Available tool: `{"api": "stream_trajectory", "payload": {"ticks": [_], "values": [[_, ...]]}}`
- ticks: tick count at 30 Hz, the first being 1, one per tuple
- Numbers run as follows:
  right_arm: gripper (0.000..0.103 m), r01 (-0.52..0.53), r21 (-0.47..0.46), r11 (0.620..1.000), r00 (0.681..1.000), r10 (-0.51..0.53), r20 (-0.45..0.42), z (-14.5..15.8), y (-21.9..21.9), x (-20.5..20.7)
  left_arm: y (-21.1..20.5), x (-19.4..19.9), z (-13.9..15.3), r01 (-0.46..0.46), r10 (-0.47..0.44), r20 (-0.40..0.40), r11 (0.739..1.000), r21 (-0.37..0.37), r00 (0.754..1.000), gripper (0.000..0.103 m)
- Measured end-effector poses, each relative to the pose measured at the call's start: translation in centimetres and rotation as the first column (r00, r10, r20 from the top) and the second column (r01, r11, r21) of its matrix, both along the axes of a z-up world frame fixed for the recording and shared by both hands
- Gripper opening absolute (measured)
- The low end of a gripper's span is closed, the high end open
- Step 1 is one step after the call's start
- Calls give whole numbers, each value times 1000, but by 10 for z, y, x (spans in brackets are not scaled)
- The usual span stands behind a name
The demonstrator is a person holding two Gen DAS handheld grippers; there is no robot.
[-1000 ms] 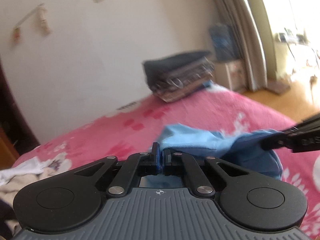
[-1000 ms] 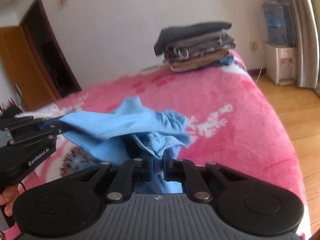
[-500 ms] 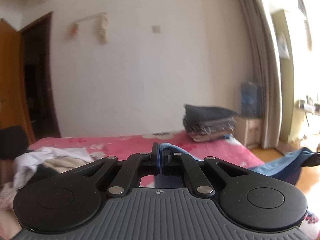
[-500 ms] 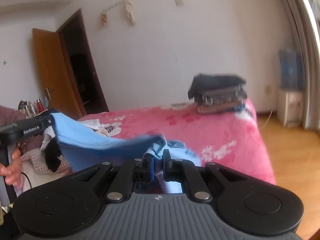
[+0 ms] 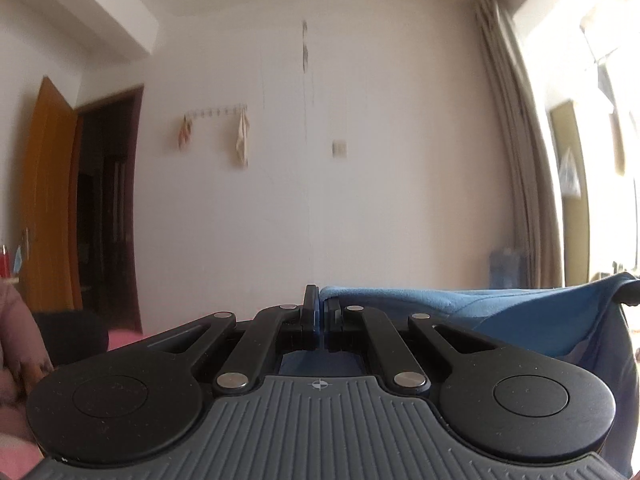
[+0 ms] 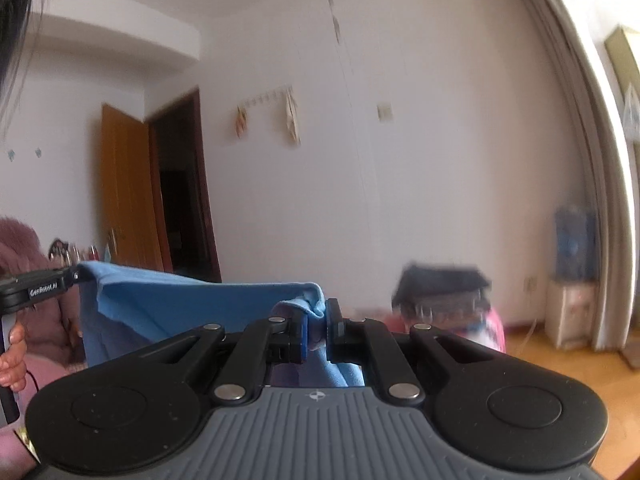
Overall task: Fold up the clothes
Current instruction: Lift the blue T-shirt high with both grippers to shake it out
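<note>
Both tools have risen off the bed, lifting the blue garment into the air. It hangs stretched between them, left tool and right tool each clenched on an edge.

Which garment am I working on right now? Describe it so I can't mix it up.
Look in front of the white back wall: the plain light-blue soft garment hangs stretched between the left gripper and right gripper. The dark folded stack lies on the bed.
</note>
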State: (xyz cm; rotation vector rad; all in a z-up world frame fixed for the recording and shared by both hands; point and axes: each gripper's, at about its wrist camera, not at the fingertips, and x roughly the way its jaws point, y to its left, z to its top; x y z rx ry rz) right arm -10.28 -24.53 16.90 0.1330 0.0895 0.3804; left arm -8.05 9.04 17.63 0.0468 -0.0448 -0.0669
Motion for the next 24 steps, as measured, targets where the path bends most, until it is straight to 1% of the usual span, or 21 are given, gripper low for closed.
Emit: {"api": "stream_trajectory", "payload": {"ticks": [3,7,10,14,18,21,24], "values": [[8,-1,5,1000,995,1,95,29,1,-14,2,-17,25,9,-10,109,1000,10,994,0],[8,-3,18,1000,975,-1,220,64,-1,-36,-3,-27,53,18,-29,238,999,49,971,0],[8,-5,40,999,964,-5,267,82,-3,-45,-9,-27,64,41,-53,279,998,48,959,0],[8,-7,62,998,958,-12,287,97,-5,-49,-17,-26,68,48,-61,300,998,51,952,0],[8,-1,67,998,963,-17,269,102,-5,-44,-22,-19,63,53,-64,281,997,48,958,0],[8,13,50,999,969,-25,244,101,-4,-31,-25,2,57,46,-58,249,997,54,967,0],[8,19,33,999,980,-25,198,99,-6,-6,-25,28,48,39,-50,203,998,57,978,0]]}}
